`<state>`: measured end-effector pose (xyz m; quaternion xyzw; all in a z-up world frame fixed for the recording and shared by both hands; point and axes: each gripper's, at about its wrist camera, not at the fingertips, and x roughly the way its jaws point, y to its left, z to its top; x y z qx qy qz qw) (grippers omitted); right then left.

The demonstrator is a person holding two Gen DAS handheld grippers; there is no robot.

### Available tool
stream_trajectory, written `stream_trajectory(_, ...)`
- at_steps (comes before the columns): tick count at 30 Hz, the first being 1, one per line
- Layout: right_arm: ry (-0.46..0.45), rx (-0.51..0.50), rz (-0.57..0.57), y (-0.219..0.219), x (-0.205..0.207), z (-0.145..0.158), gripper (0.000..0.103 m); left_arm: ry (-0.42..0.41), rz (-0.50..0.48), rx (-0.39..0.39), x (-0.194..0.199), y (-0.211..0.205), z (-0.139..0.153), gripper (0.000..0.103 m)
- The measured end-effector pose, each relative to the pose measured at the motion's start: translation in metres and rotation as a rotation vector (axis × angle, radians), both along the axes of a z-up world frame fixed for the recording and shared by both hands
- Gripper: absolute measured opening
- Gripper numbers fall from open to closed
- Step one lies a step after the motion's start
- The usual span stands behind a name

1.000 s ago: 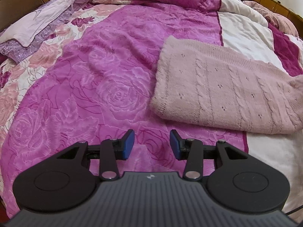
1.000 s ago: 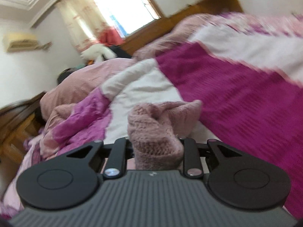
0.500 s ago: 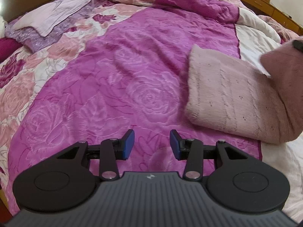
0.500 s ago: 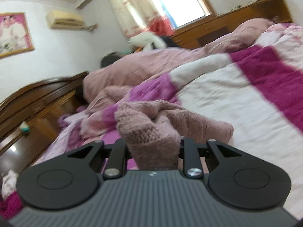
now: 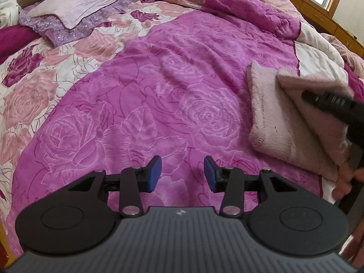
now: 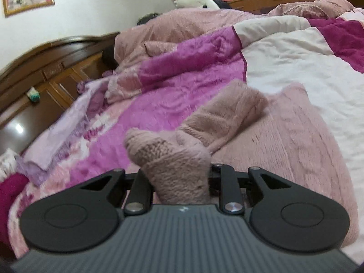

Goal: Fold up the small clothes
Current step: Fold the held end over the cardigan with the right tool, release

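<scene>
A pale pink knitted garment (image 5: 279,122) lies on the magenta rose-pattern bedspread (image 5: 159,95) at the right of the left wrist view. My right gripper (image 6: 179,177) is shut on a bunched edge of the knitted garment (image 6: 295,141) and holds it lifted and folded over the part lying flat. The right gripper's dark body (image 5: 336,107) shows over the garment in the left wrist view. My left gripper (image 5: 182,173) is open and empty, hovering above the bedspread to the left of the garment.
A lilac sequinned pillowcase (image 5: 75,13) lies at the far left of the bed. A bunched pink quilt (image 6: 193,25) and a dark wooden headboard (image 6: 45,68) stand behind. A white quilt panel (image 6: 307,61) lies right of the garment.
My right gripper has swung the held edge of the garment leftward over the flat part, folding it. The left gripper has drifted left, staying open.
</scene>
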<state>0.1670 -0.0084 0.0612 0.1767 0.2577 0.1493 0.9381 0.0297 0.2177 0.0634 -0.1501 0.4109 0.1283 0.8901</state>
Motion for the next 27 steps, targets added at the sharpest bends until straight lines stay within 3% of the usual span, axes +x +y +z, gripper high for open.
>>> stream_trajectory(5, -0.06, 0.02, 0.013, 0.013, -0.004, 0.022, 0.025, -0.008, 0.011, -0.015, -0.003, 0.009, -0.002, 0.049)
stream_trajectory(9, -0.027, -0.089, 0.097, 0.042, -0.01, 0.004, 0.027, -0.013, 0.014, -0.018, -0.005, 0.014, -0.002, 0.049)
stream_trajectory(12, 0.023, -0.109, 0.102, 0.049, -0.017, -0.011, 0.032, -0.02, 0.001, 0.0, -0.006, 0.014, 0.001, 0.049)
stream_trajectory(16, 0.012, -0.041, 0.143, 0.039, -0.031, 0.001, 0.045, -0.032, -0.02, 0.029, -0.001, 0.014, 0.008, 0.049)
stream_trajectory(23, -0.024, 0.023, 0.204, 0.011, -0.061, 0.022, 0.046, -0.093, -0.083, 0.047, 0.018, 0.0, 0.034, 0.049)
stream_trajectory(27, -0.056, -0.001, 0.179, -0.01, -0.076, 0.031, 0.046, -0.136, -0.135, 0.068, 0.034, -0.017, 0.053, 0.049)
